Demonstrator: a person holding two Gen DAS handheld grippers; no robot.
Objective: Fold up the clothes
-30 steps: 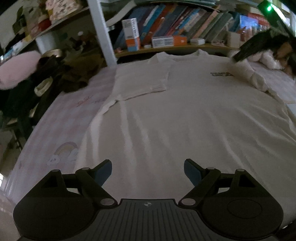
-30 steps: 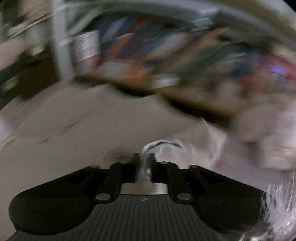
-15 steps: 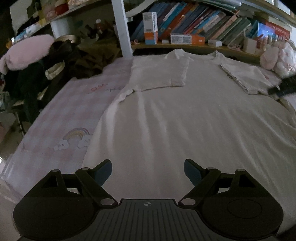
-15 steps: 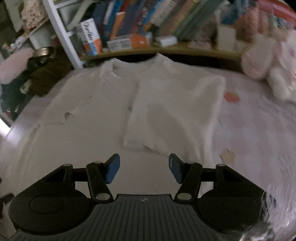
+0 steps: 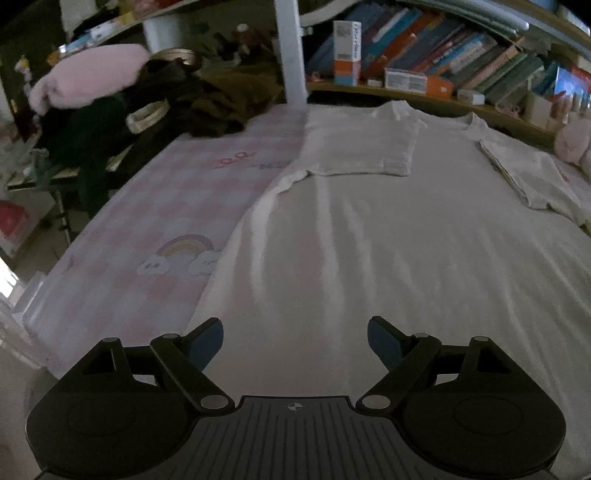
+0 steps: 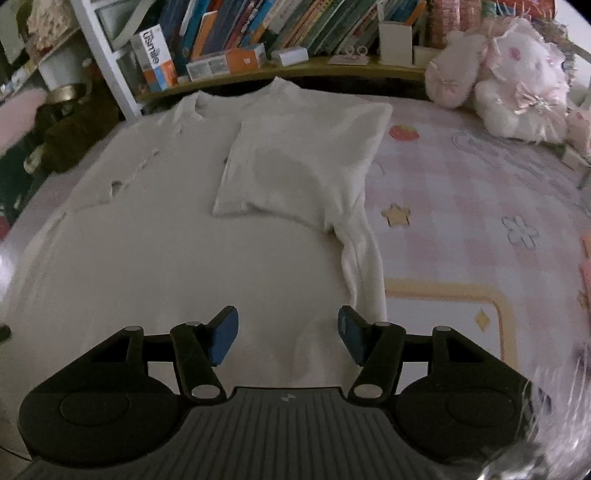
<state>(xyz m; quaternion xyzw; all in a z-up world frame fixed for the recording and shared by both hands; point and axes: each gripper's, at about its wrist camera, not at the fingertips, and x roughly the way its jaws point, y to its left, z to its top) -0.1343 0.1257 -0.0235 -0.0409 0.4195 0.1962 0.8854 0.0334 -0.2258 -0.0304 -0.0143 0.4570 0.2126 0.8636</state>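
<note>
A white T-shirt (image 5: 388, 240) lies flat on the pink checked bed sheet (image 5: 147, 221), collar toward the bookshelf. Its left sleeve (image 5: 362, 151) and right sleeve (image 6: 303, 162) are both folded inward onto the body. My left gripper (image 5: 295, 341) hovers open above the shirt's lower left part, nothing between its blue pads. In the right wrist view the shirt (image 6: 166, 240) fills the left and middle, and my right gripper (image 6: 288, 334) is open over its lower right edge, holding nothing.
A bookshelf (image 6: 258, 33) with books and boxes runs along the far side. Pink plush toys (image 6: 517, 74) sit at the far right. Dark clothes and a pink cushion (image 5: 85, 77) pile up at the far left. The sheet (image 6: 480, 221) lies bare right of the shirt.
The right gripper let go of the right sleeve, which now lies folded on the shirt, opened and drew back toward the hem. The left gripper stayed open and shifted slightly.
</note>
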